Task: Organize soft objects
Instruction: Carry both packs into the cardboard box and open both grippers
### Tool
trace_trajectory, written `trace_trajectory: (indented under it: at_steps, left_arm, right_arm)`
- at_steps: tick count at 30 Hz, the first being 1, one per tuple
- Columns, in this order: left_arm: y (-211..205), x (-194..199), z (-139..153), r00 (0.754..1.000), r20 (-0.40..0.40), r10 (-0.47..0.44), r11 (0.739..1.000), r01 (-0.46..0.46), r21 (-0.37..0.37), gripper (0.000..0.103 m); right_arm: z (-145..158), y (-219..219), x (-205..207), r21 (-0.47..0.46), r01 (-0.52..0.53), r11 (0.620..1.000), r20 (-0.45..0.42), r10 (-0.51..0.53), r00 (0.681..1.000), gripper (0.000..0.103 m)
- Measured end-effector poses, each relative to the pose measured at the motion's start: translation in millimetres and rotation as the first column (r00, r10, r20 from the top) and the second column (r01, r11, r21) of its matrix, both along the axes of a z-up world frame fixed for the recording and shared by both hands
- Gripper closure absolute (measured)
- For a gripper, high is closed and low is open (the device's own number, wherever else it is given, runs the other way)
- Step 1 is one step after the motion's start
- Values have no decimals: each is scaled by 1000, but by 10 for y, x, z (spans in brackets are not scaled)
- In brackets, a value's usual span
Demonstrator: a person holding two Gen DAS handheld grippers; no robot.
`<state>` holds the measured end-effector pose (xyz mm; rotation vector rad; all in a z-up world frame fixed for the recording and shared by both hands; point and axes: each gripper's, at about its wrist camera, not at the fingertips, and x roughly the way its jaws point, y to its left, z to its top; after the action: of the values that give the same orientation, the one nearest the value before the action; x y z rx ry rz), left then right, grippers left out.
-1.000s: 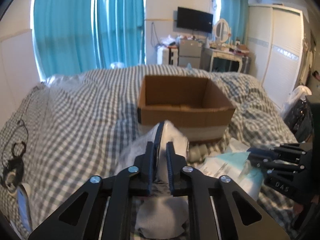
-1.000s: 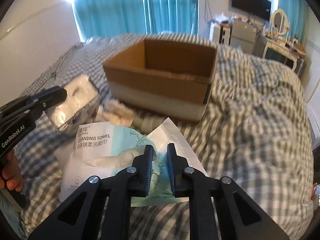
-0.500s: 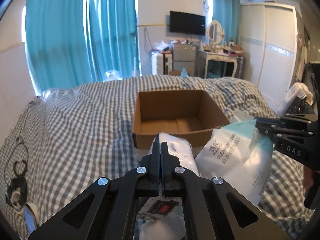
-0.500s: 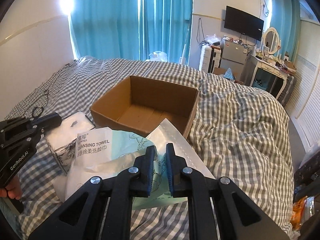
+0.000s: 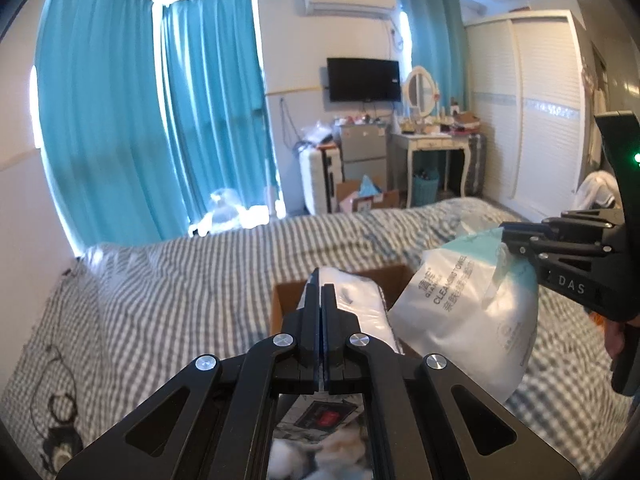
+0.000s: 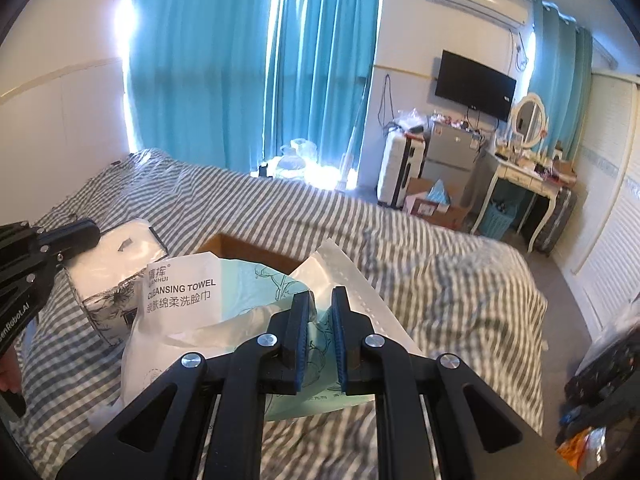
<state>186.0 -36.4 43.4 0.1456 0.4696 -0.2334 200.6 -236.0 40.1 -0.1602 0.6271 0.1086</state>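
Note:
My left gripper [image 5: 321,292] is shut on a white tissue pack [image 5: 360,312], held in the air just before the brown cardboard box [image 5: 286,304] on the bed. The same pack [image 6: 116,264] and left gripper [image 6: 76,232] show at the left of the right wrist view. My right gripper [image 6: 321,308] is shut on the top flap of a white and teal cleansing towel bag [image 6: 192,304], which hangs over the box [image 6: 248,250]. In the left wrist view the bag [image 5: 468,320] and right gripper [image 5: 516,236] are at the right.
A grey checked duvet [image 5: 180,292] covers the bed. A black cable and earphones [image 5: 56,424] lie at its left. Behind are teal curtains [image 5: 160,128], a suitcase [image 6: 400,172], a dressing table [image 5: 432,148] and a white wardrobe [image 5: 528,112].
Both grippers have lifted their loads well above the bed and tilted up. The box now shows only as a strip behind the pack and the bag.

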Motion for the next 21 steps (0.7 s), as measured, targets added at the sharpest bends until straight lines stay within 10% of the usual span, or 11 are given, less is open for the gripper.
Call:
trace_trajectory:
  at_steps: [11, 21]
  left_arm:
    - [-256, 928, -165, 999, -55, 1, 1000, 0, 25, 103]
    - [-425, 1362, -724, 987, -162, 0, 998, 10, 59, 102]
  right_arm:
    - [-286, -81, 927, -210, -77, 975, -45, 69, 997, 92]
    - [-971, 106, 1425, -183, -265, 947, -140, 242, 960, 92]
